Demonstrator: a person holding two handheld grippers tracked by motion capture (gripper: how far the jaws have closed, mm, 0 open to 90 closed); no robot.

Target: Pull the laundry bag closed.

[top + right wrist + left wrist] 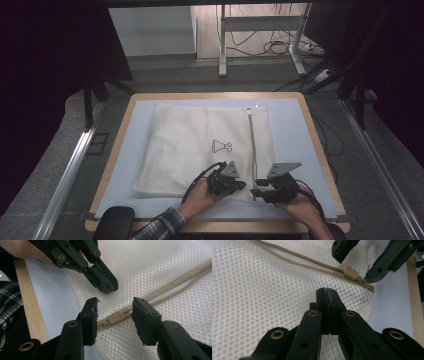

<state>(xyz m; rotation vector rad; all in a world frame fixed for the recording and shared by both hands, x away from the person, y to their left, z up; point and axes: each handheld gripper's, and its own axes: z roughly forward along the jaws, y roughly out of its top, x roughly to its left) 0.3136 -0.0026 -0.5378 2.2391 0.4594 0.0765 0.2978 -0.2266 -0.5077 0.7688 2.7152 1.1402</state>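
A white mesh bag [195, 145] lies flat on the blue mat, with a tan zipper [252, 145] running along its right side. The tan zipper pull [117, 316] sits at the near end of the zipper, close to the bag's corner. My right gripper [115, 303] is open, one jaw on each side of the pull, not touching it. My left gripper [327, 291] is shut, its tips on the mesh just beside the zipper pull [351, 273]. No fabric shows between its jaws. In the high view the left gripper [241, 185] and right gripper [255, 191] nearly meet.
The blue mat [292, 125] covers a wood-edged table [320, 150]. A small black drawing [222, 146] marks the bag's middle. A dark round object [114, 222] sits at the near left corner. A plaid sleeve [160, 227] comes in from below.
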